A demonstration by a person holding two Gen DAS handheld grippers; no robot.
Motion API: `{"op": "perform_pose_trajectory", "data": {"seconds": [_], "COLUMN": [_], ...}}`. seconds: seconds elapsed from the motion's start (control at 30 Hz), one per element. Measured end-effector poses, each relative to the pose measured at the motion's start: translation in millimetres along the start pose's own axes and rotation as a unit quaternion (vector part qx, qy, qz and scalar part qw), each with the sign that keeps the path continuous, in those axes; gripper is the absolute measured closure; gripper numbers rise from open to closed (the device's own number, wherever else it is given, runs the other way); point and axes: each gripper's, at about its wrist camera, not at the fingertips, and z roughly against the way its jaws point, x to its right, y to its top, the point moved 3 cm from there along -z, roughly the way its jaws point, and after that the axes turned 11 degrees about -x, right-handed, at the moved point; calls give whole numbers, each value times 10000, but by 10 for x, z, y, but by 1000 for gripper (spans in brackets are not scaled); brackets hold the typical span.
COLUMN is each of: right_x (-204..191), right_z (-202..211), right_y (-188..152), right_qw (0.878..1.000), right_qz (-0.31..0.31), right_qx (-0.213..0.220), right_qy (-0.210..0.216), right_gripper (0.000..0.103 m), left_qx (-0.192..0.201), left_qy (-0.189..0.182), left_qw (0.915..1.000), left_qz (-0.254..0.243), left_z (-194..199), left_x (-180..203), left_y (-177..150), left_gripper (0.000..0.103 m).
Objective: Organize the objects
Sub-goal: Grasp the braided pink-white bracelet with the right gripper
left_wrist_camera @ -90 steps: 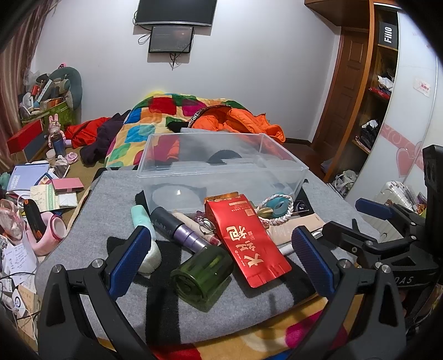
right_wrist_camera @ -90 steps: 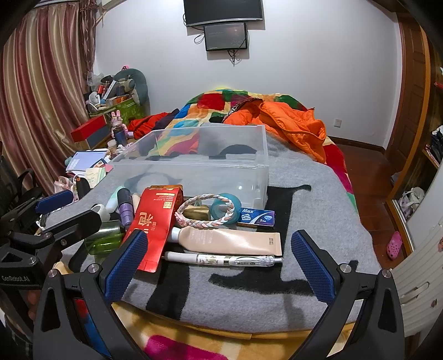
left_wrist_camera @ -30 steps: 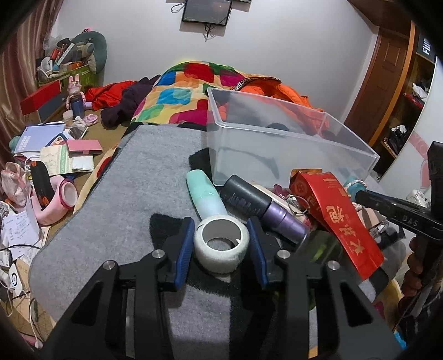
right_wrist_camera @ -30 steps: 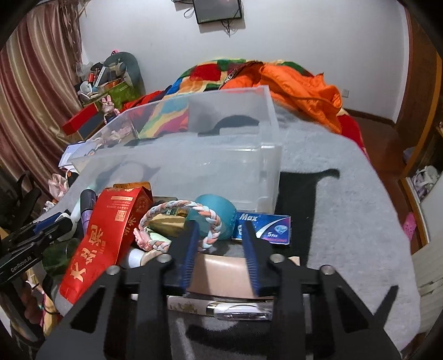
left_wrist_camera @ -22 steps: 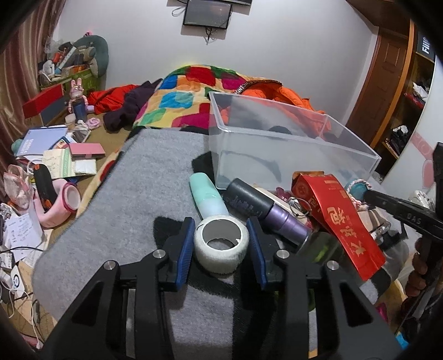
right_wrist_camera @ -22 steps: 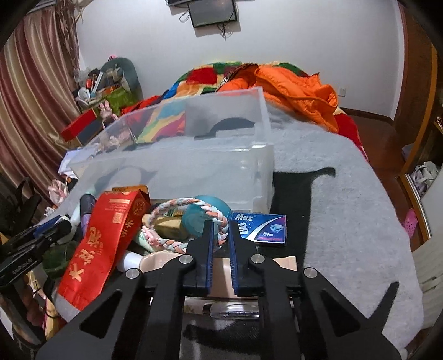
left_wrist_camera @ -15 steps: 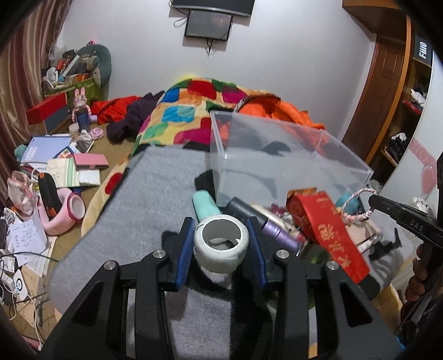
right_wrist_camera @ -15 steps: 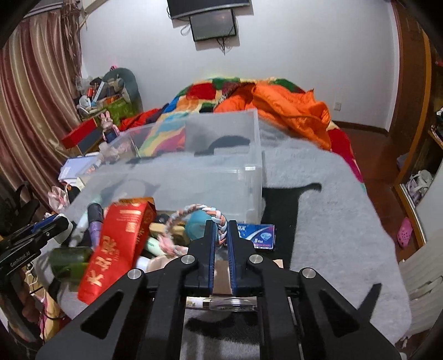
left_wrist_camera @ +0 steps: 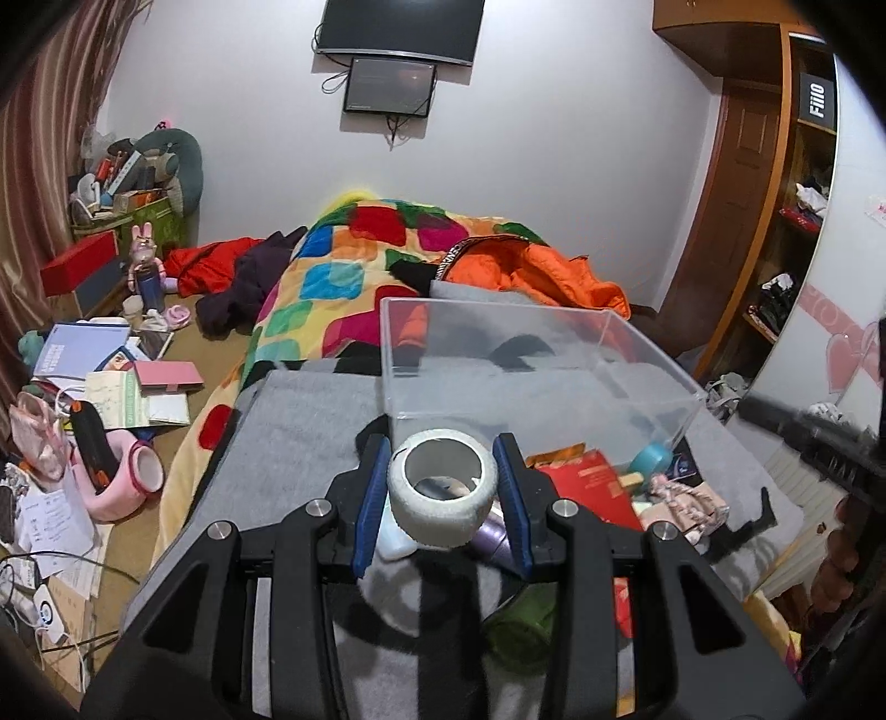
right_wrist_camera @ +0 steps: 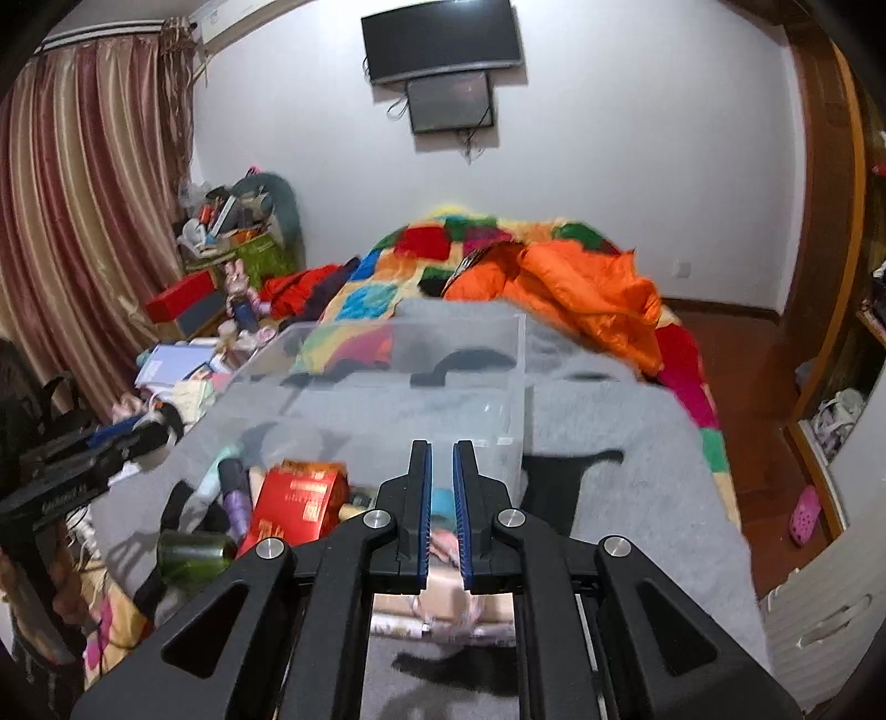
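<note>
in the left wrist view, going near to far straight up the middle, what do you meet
left gripper → tape roll held between its fingers → clear bin → patchwork quilt → small screen → tv

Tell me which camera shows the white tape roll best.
The left wrist view: the tape roll sits centred and sharp, clamped in the left tool. The right wrist view doesn't show it clearly; only the left tool's dark body at its left edge.
</note>
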Motion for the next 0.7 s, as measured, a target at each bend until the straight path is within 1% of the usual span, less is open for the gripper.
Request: {"op": "perform_pose_trajectory", "data": {"seconds": [0.1,0.13,0.17,0.2,0.23,0.27,0.37,0.53,0.63,0.7], "right_x": [55,68,76,80,84,83,60,29,31,26], "right_z": [-138,-185,-248,-291,-349,-394,-551,-776,-834,-838], "right_y": [-83,-109,-138,-154,-169,-186,-215,-273,-313,-329], "right_qw": [9994,9990,9985,9980,9975,9969,9948,9903,9887,9882], "right_qz": [-39,-31,-9,6,11,3,59,219,293,389], "right_qx": [-345,-437,-556,-626,-706,-787,-996,-1369,-1466,-1481], "right_qy": [69,27,-19,-13,40,93,221,126,135,63], "right_gripper": [94,90,84,79,67,59,58,58,58,67], "left_qx": [-30,-32,-34,-44,-63,-88,-184,-280,-320,-340], "left_qy": [-74,-80,-78,-71,-76,-95,-175,-117,-45,-20], "left_qw": [10000,10000,10000,9999,9999,9999,9996,9993,9991,9989], "left_qz": [-11,-30,-45,-64,-72,-74,-92,-217,-282,-319], "left_z": [-37,-51,-64,-83,-99,-117,-179,-275,-340,-377], "left_x": [20,28,35,40,45,48,56,74,81,89], "left_y": [78,114,136,161,173,183,215,299,376,422], "left_gripper": [65,65,65,65,65,65,65,65,65,65]}}
